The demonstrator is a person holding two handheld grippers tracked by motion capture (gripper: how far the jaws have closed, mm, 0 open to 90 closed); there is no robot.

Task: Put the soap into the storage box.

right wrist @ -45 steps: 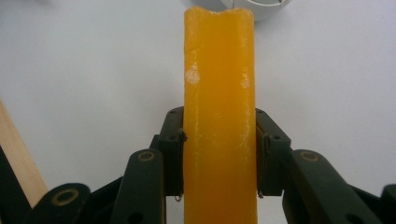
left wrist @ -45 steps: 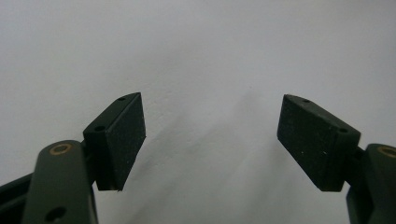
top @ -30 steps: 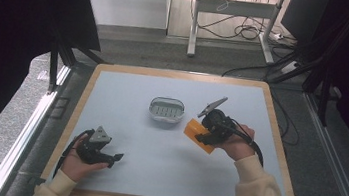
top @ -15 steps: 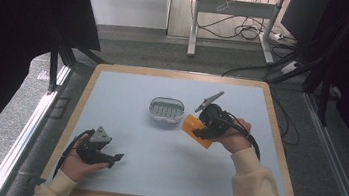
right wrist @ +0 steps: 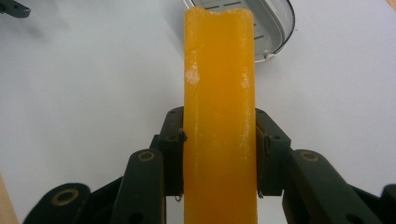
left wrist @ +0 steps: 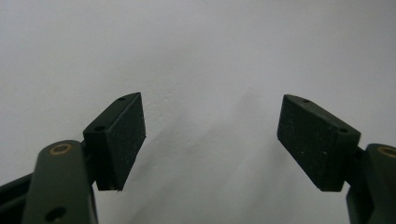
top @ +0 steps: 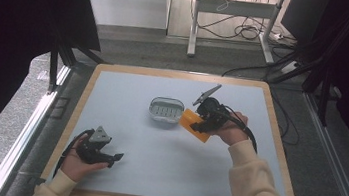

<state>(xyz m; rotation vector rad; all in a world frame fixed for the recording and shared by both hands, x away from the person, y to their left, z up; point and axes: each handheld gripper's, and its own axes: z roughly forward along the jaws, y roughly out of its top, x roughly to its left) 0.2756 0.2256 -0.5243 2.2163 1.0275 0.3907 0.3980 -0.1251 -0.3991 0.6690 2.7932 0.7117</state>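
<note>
orange soap bar (right wrist: 219,116) (grey dish (top: 166,111))

Left hand (top: 82,159): rests low at the near left, palm cupped around the black two-jaw left gripper (top: 114,157), jaws pointing right. Jaws stand wide apart, dark pads (left wrist: 125,135) facing each other, nothing between them.

Right hand (top: 232,127): extended forward at centre right, cream sleeve (top: 252,188) covering the forearm, wrist bent inward. It grasps the black two-jaw right gripper (top: 198,126), jaws pointing left and closed, pads (right wrist: 175,158) pressing both flanks of what they hold. Black cable (top: 248,135) loops over the wrist.
</note>
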